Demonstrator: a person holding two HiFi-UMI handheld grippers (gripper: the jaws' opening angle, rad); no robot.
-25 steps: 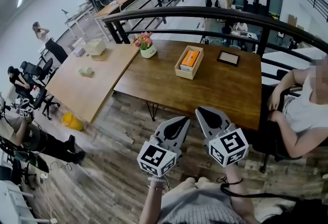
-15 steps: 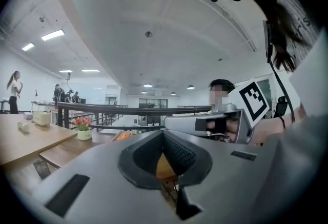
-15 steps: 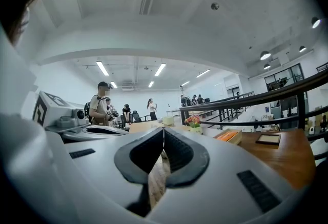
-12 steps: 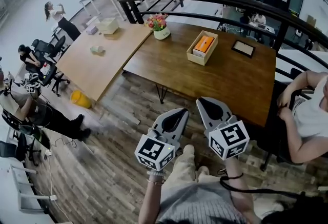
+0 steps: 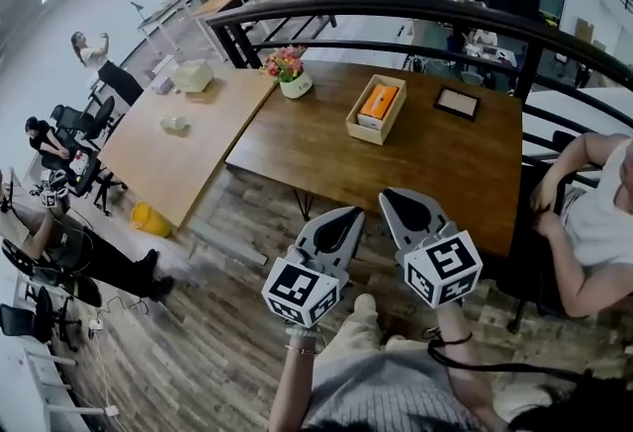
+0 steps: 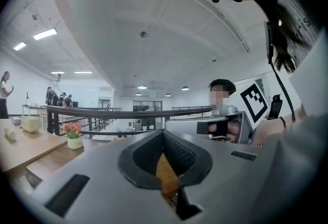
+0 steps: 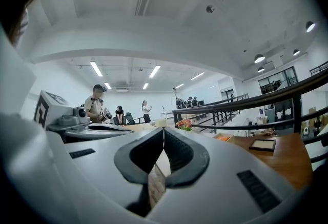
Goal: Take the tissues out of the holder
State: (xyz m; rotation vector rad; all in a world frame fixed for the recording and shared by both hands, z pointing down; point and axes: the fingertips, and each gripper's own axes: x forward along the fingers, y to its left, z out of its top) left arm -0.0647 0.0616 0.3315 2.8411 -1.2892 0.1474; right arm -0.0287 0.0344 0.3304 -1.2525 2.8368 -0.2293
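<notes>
So both tongs are held low in front of the person's body, side by side over the wooden floor point(image 5: 227, 341) and aimed at the desk point(image 5: 445, 163). The left tongs point(image 5: 346, 218) and right tongs point(image 5: 394, 203) are both pinched closed on nothing, tips touching. The tissue holder point(image 5: 376, 110) sits well away from them, out toward the far side of the desk with the orange tissues point(image 5: 377, 101) in it. The hands are buried under the marker cubes point(image 5: 301, 296), and the right gripper view only catches a tiny sliver of the holder.
</notes>
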